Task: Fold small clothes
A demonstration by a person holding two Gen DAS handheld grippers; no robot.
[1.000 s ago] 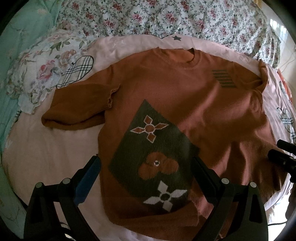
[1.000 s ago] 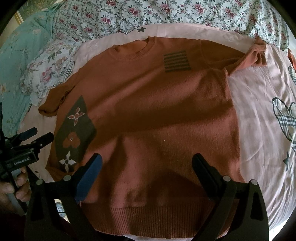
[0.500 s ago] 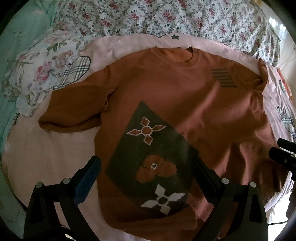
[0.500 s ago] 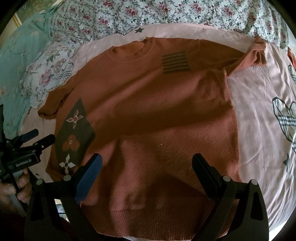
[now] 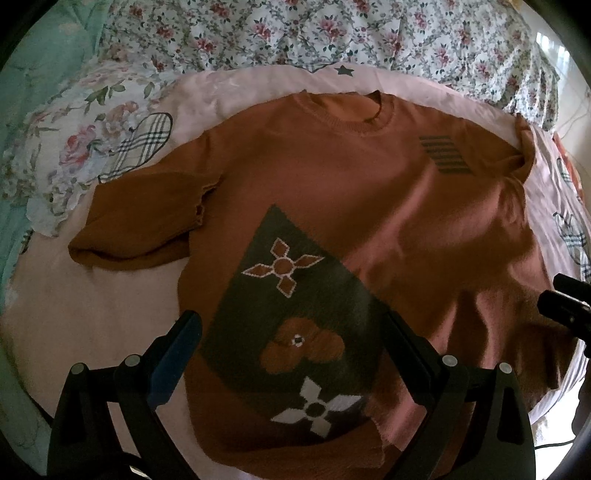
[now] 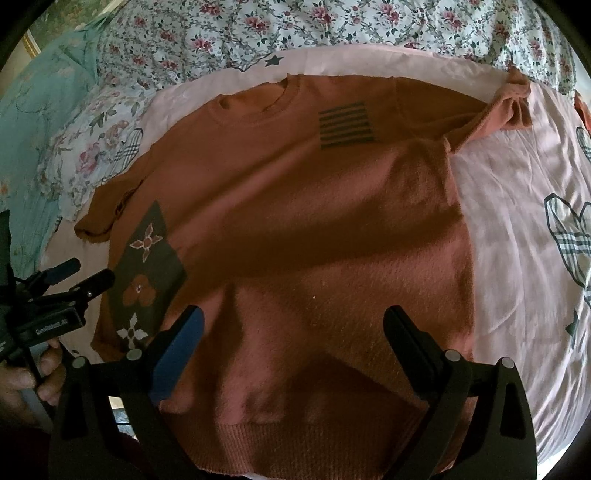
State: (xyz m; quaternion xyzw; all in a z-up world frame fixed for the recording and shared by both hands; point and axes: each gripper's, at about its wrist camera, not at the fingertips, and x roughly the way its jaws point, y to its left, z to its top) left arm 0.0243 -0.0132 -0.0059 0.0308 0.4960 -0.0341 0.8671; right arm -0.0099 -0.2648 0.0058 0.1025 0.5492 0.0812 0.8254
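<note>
At the far left a mint-green quilt (image 5: 44, 74) ran along the edge of the bed, with a flowered pillow (image 5: 92, 147) just beside it and a rose-print bedspread (image 5: 332, 33) bunched along the far side. On the pink sheet (image 5: 74, 314) lay the task's garment, a rust-orange sweater (image 5: 351, 192), spread flat with its front up, the neck at the far side and the ribbed hem nearest the cameras. Its left sleeve (image 5: 144, 221) stretched out to the left toward the pillow. On the near left of the body sat a dark panel (image 5: 295, 325) with knitted flower shapes; farther right, below the neck, was a small striped patch (image 5: 445, 159). The right sleeve (image 6: 509, 107) was crumpled at the far right.

The left gripper (image 5: 291, 332) hovered over the dark panel near the hem, its tongs spread wide apart with nothing between them. The right gripper (image 6: 293, 326) hung over the sweater's lower middle, its tongs likewise wide apart and empty. To the right of the sweater the sheet showed a plaid heart print (image 6: 569, 236).
</note>
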